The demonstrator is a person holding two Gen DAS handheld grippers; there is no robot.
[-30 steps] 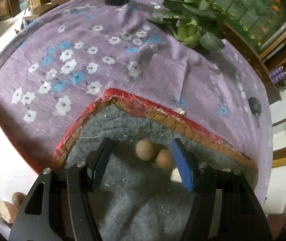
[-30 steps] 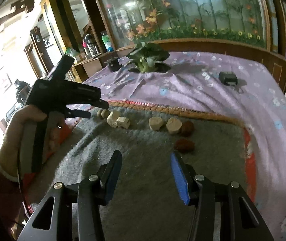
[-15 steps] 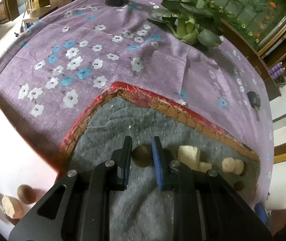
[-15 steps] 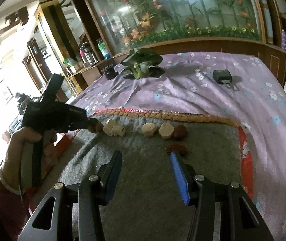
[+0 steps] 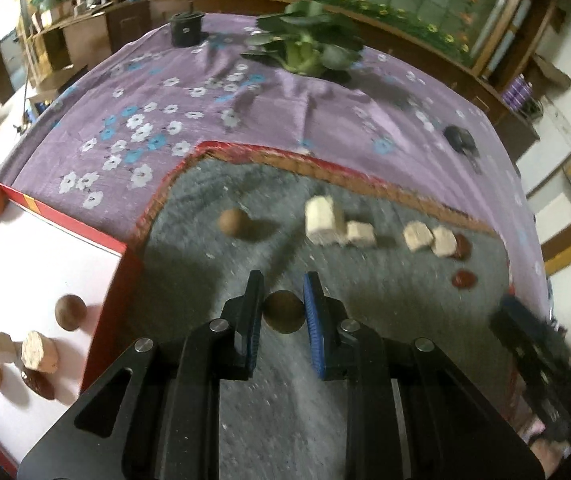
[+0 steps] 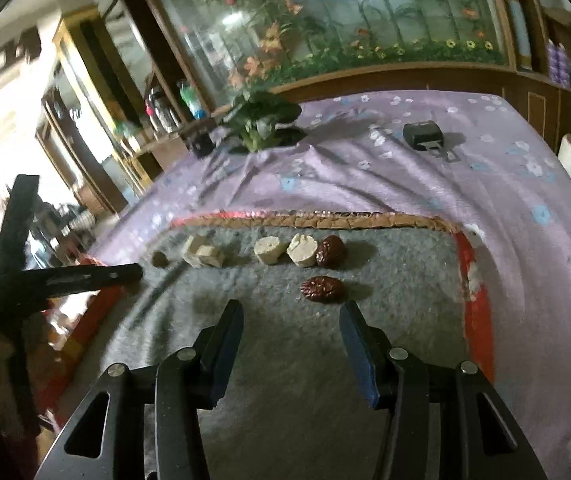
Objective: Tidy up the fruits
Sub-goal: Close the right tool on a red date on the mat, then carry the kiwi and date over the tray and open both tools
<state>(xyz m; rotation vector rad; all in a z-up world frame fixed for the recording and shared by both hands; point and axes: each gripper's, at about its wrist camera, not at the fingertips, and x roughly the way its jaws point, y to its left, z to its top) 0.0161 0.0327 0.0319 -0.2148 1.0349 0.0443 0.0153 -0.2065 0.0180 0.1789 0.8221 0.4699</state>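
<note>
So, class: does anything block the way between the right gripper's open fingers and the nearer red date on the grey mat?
Nothing visible does: only bare grey mat lies between the right gripper and the nearer red date.

Both cameras ride just behind their own fingers, tilted down at the grey felt mat (image 5: 213,188). The left wrist view looks steeply from close above; the right wrist view looks flatter, from farther back. Both share the row of pale chunks (image 6: 271,250) ahead of the claws and the potted plant (image 5: 309,46) beyond.
</note>
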